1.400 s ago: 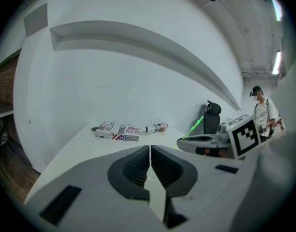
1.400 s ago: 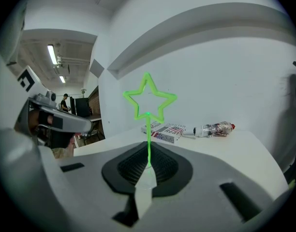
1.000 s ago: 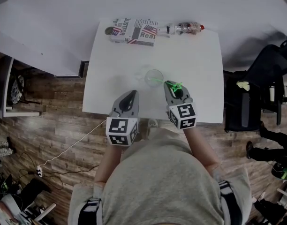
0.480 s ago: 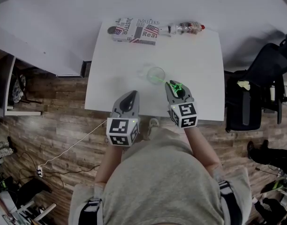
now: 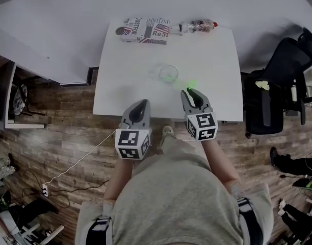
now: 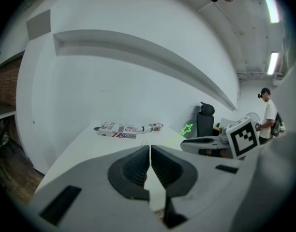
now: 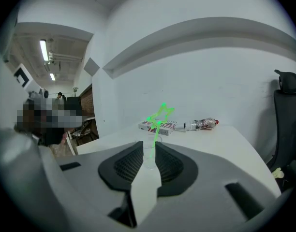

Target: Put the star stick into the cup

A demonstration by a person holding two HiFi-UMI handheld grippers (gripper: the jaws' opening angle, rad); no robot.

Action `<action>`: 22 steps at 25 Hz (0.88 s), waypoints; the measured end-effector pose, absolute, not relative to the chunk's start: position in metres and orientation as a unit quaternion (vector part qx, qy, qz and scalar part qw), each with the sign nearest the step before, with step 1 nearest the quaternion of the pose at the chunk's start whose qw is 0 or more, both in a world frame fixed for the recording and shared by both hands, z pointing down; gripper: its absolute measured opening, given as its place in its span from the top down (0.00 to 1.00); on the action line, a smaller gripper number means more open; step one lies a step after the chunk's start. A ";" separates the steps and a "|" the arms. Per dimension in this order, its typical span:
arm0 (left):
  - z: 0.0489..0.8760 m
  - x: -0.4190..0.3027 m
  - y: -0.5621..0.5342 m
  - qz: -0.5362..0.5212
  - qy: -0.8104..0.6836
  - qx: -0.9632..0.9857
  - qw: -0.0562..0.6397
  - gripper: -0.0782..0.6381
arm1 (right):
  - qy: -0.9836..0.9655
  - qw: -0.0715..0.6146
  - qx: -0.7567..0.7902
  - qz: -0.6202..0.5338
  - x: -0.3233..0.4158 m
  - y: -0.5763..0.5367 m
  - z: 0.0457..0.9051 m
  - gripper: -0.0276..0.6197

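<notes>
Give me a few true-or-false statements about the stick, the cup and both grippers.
1. The star stick stands in the cup. True.
2. The right gripper is shut on the stick. False: its fingers are apart and the stick stands free.
3. The left gripper is shut and empty. True.
4. The bottle stands upright. False: it lies on its side at the far edge of the table.

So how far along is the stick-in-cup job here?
It looks essentially done: the star stick stands leaning in the cup. Nothing is in hand: the right gripper is open just short of it, and the left gripper is shut and empty. Probably all that's left is pulling the right one away.
</notes>
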State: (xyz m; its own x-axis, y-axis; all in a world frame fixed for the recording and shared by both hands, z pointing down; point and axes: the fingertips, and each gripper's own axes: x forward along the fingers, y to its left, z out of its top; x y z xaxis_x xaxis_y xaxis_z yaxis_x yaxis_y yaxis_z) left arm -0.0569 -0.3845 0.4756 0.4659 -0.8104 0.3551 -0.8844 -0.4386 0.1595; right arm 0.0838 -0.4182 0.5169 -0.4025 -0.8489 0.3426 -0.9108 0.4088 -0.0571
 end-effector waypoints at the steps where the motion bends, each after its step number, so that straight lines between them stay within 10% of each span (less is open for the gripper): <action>1: 0.476 -0.057 -0.380 0.113 -0.503 0.841 0.163 0.88 | -0.828 0.128 0.533 0.117 0.083 -0.412 0.514 0.84; 22: 0.462 -0.077 -0.247 0.097 -0.490 0.854 0.143 0.88 | -0.838 0.078 0.535 0.075 0.050 -0.260 0.456 0.90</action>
